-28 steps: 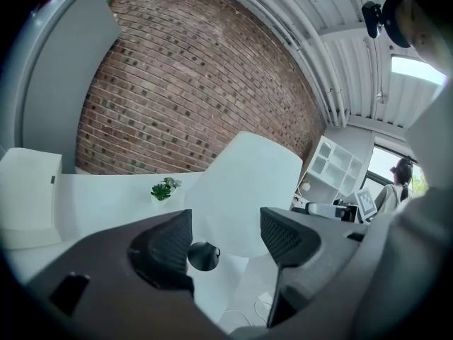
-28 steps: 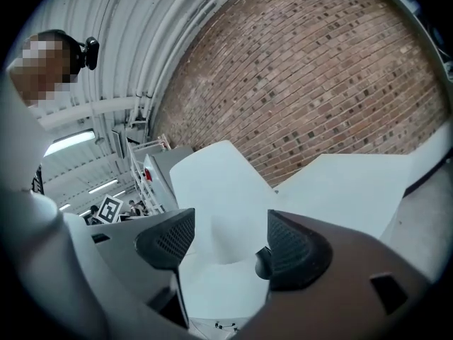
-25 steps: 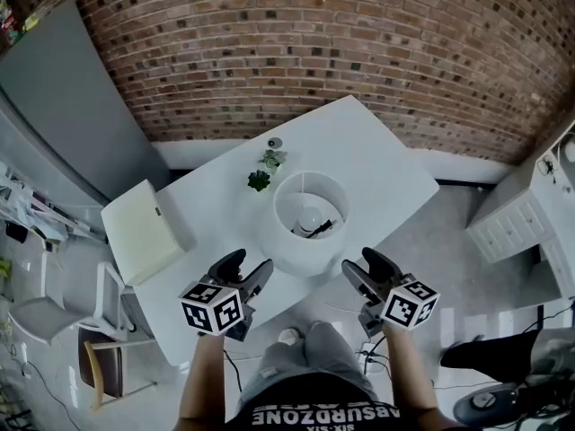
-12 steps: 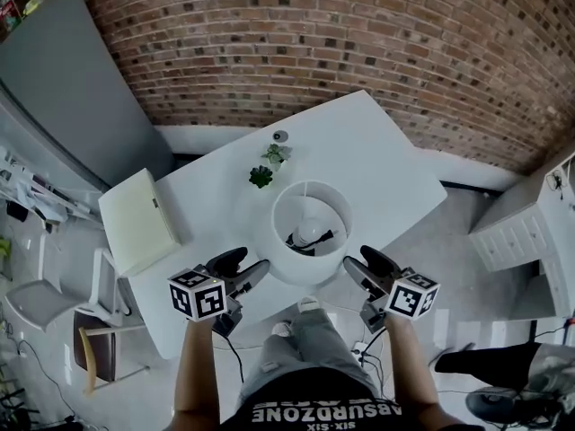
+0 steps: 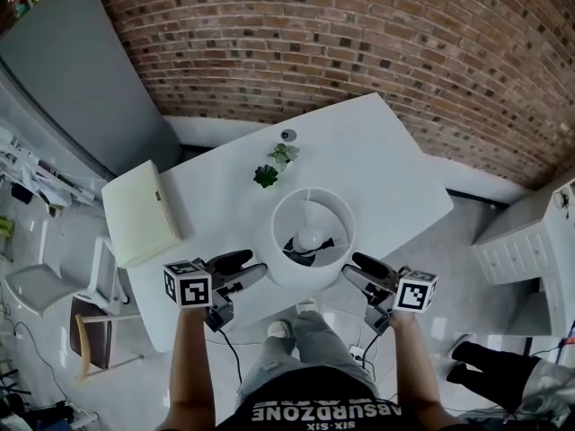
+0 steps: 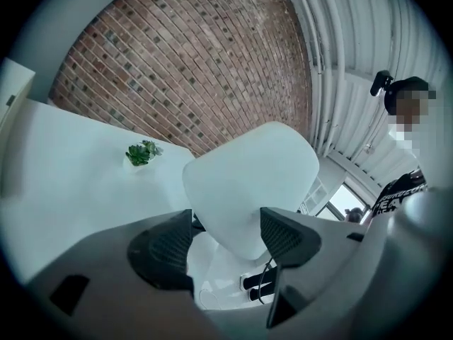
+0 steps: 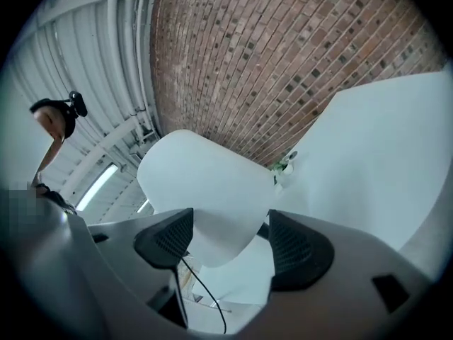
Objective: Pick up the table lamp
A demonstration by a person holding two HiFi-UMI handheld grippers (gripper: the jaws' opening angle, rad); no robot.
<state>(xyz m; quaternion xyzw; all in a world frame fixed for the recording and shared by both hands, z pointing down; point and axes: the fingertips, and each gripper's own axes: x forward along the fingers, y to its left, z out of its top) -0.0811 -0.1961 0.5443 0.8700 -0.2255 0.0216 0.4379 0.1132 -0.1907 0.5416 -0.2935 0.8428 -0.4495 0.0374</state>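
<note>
Item: table lamp [image 5: 311, 237], white, with a drum shade open at the top and a bulb showing inside; stood upright on the white bench [image 5: 382, 164], between the two sets of fingers and just ahead of them. Left gripper [image 5: 252, 265]: fingers spread wide and holding nothing, their tips just beside the near-left side of the shade; whether they touched it could not be told. In the left gripper view the same gripper [image 6: 225, 239] showed the lamp [image 6: 248, 183] filling the gap ahead of the fingers, its shade rising above both pads. Right gripper [image 5: 352, 268]: fingers likewise wide and empty, their tips just beside the near-right side of the shade. In the right gripper view that gripper [image 7: 230, 243] showed the lamp [image 7: 202, 190] ahead and between the fingers, with a thin black cable [image 7: 202, 296] running down below the left-hand finger. Beyond the fingers, past the lamp: a small green plant [image 5: 266, 176], a second sprig [image 5: 286, 153] just behind it, and a small round object [image 5: 287, 135] near the bench's far edge. Well out to the left of the left fingers: a cream box [image 5: 139, 212]. Far behind everything: a brick wall [image 5: 359, 43].
</note>
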